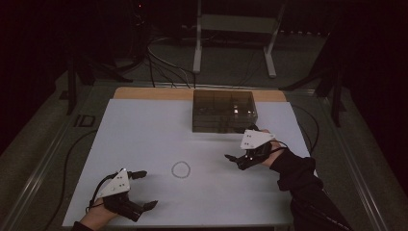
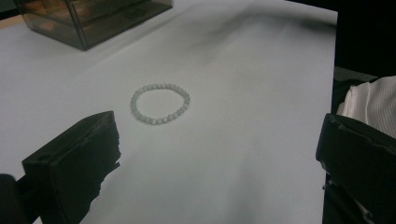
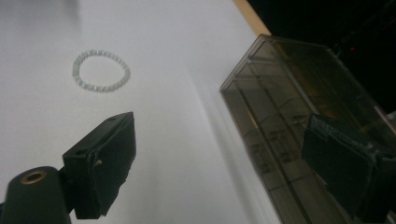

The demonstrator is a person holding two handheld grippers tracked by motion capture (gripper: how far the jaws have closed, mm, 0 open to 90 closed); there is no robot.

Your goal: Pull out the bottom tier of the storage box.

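Note:
A pale beaded bracelet [image 1: 173, 169] lies flat in a ring on the white table sheet [image 1: 144, 139], near its middle. My left gripper [image 1: 145, 189] rests open at the front left, its jaws wide apart and the bracelet a short way beyond them. In the left gripper view the bracelet [image 2: 159, 87] sits ahead of the left gripper [image 2: 217, 126]. My right gripper [image 1: 239, 144] hovers open at the right, just in front of a smoky see-through box [image 1: 224, 110]. The right gripper view has the bracelet [image 3: 127, 72] at far left, the box [image 3: 299, 93] at right, and the right gripper [image 3: 219, 126] empty.
The box with inner dividers [image 2: 93, 18] stands at the back centre of the sheet. A wooden table edge [image 1: 144, 93] runs behind it. A white stand [image 1: 197, 53] and cables lie on the floor beyond. White ribbed fabric [image 2: 369, 102] shows past the table's edge.

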